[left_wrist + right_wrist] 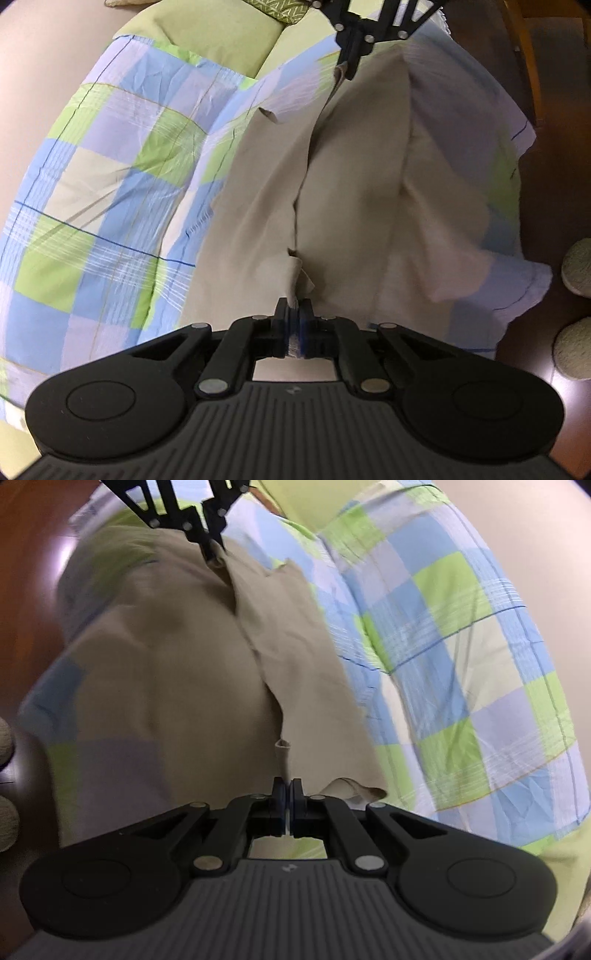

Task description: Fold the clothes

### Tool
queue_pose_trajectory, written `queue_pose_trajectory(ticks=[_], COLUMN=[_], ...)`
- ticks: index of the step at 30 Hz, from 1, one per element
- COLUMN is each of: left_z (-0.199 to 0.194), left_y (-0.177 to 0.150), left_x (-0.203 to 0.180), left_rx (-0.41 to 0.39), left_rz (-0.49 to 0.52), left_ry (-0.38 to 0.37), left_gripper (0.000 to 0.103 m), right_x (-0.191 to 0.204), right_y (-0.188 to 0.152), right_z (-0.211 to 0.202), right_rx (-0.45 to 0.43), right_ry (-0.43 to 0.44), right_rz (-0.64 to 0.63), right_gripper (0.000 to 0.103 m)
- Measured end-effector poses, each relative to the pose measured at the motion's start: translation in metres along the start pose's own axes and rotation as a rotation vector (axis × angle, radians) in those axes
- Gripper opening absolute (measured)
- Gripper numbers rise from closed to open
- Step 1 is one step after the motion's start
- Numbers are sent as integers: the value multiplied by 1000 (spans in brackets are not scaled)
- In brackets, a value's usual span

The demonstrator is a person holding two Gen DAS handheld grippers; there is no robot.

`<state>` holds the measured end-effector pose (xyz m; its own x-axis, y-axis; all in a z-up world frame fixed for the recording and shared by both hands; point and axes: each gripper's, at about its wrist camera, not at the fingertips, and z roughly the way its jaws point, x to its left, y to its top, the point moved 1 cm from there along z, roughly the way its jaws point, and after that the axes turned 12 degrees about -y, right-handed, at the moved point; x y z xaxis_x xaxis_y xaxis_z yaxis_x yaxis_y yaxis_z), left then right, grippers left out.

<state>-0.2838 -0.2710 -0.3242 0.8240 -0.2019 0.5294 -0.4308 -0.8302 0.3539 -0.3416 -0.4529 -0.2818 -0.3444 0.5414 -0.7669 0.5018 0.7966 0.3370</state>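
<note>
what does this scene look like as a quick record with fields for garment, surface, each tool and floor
garment: beige cloth garment, creased, stretched between the two tools
surface: checked blue, green and lilac bedsheet under the garment
left tool: shut on a corner of the garment
right tool: shut on the opposite end of the garment
floor: dark brown wooden floor beside the bed

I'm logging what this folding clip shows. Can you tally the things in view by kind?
Beige garments: 1, pinched at both ends
Checked bedcovers: 1
Green pillows: 1
Grippers: 2, left gripper and right gripper, both shut on the garment
Slippers on the floor: 2
Total: 7
</note>
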Motion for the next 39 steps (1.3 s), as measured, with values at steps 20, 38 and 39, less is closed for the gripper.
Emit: queue_pose_trajectory(ticks=[20,38,39], left_z=[-13,-9,-4], left_y=[-11,16,17], left_x=[-40,29,34], left_rx=[65,-33,-29], left_rz=[48,-250,-242], left_ry=[-21,-130,-134], left_gripper=[16,30,30], right_x=[45,-52,-57], right_y=[2,18,23], right_z=[-14,17,22], right_rx=[22,157,156], right_ry=[77,124,120], right_rz=[-147,526,572], right_gripper=[16,17,17])
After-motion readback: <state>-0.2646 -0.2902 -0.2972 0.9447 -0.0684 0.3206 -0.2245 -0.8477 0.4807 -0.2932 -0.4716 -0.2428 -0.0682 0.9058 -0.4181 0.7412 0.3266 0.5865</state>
